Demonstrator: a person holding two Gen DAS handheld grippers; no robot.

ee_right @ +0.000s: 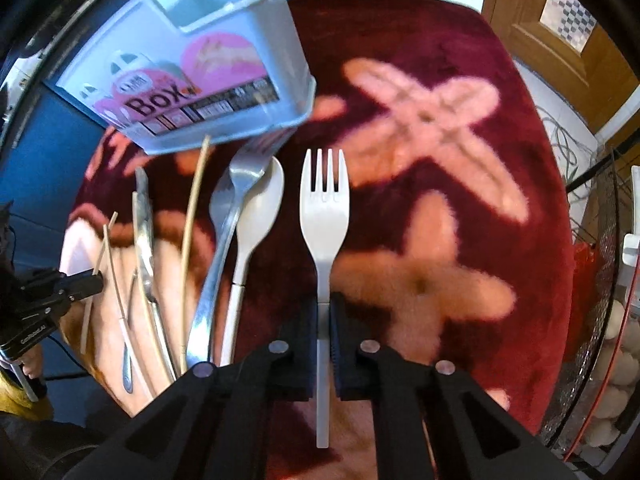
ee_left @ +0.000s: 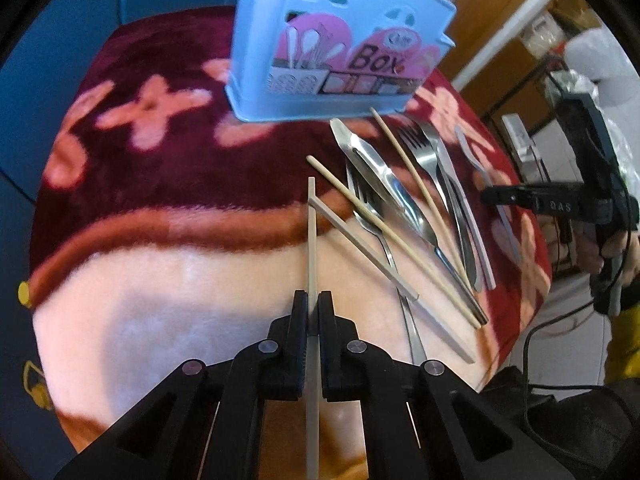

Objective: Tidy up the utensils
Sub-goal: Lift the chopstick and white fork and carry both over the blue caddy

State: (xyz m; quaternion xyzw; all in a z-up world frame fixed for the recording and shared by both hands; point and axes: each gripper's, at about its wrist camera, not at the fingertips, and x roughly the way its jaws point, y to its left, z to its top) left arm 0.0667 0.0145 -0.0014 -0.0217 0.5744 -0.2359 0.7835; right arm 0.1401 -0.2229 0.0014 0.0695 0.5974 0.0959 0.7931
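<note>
A light blue utensil box (ee_left: 340,40) stands at the far side of the table; it also shows in the right wrist view (ee_right: 192,68). My left gripper (ee_left: 313,300) is shut on a pale square chopstick (ee_left: 311,232), held above the cloth. My right gripper (ee_right: 323,304) is shut on a white plastic fork (ee_right: 324,204), tines pointing away. Loose on the cloth lie a second pale chopstick (ee_left: 360,244), two bamboo sticks (ee_left: 400,240), metal forks (ee_left: 424,152), a metal spoon (ee_left: 376,168) and a white spoon (ee_right: 256,208). The right gripper also appears at the right of the left wrist view (ee_left: 486,196).
A dark red blanket with pink cross patterns (ee_right: 432,128) covers the round table. A wire basket with pale round items (ee_right: 612,332) stands off the table's right edge. Blue wall behind (ee_left: 60,60), wooden door (ee_right: 560,20) at the far right.
</note>
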